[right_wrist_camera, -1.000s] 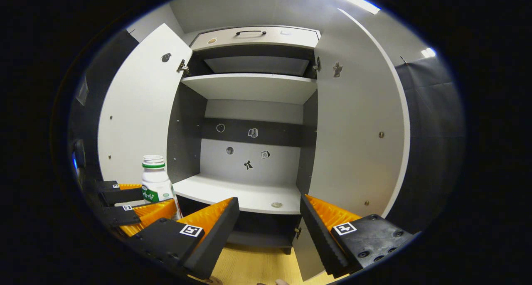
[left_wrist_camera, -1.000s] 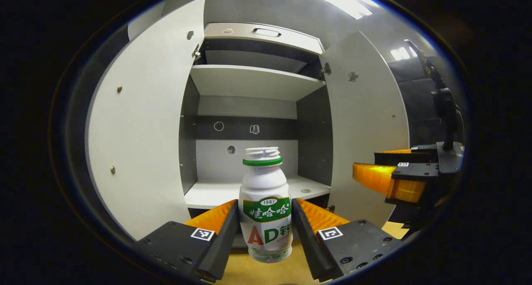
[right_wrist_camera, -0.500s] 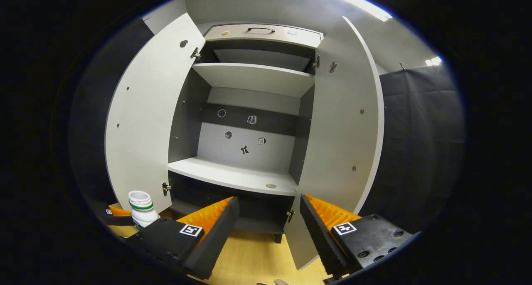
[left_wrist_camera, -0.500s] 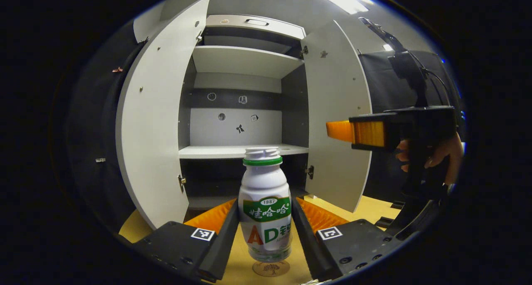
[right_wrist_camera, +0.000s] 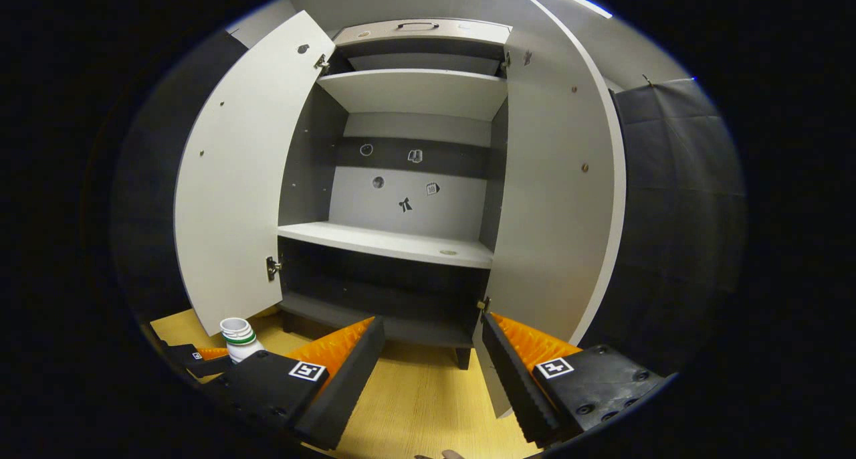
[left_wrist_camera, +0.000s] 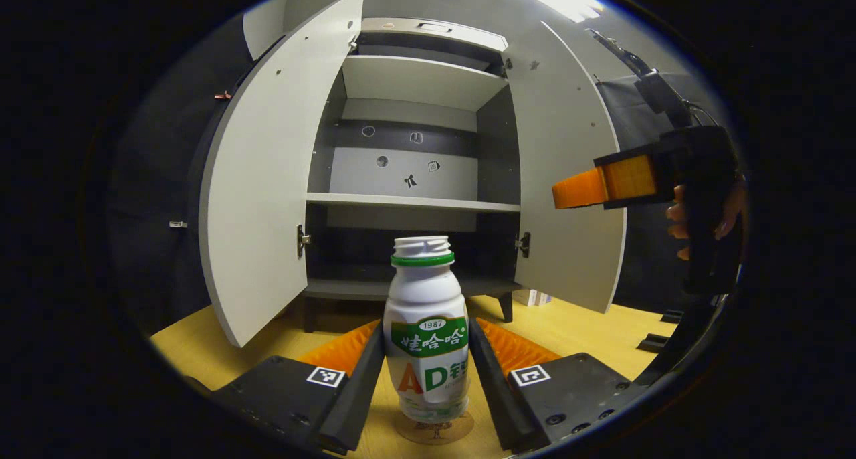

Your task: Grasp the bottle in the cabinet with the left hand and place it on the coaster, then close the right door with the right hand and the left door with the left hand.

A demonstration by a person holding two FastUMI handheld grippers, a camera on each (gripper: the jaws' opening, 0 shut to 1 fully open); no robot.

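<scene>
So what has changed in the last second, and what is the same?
The left claw has carried the bottle out from the cabinet and down to the coaster on the table. The right claw drew back, open. The grip on the bottle stayed; both doors stayed open.

Relative to the cabinet (left_wrist_camera: 414, 178), the bottle (left_wrist_camera: 426, 328) has been lowered and drawn back over the last second. One second ago it was seen level with the cabinet's lower shelf (left_wrist_camera: 411, 202); now its cap is seen below that shelf, in front of the cabinet's dark base. The coaster (left_wrist_camera: 435, 429), not visible one second ago and seen clear of the bottle's base half a second ago, is now met by the base. The yellow table (left_wrist_camera: 575, 328) in front of the cabinet has come into view. The right gripper (right_wrist_camera: 431, 369) has been drawn back from the cabinet, so that the cabinet's feet and more table are now seen beyond it.
</scene>
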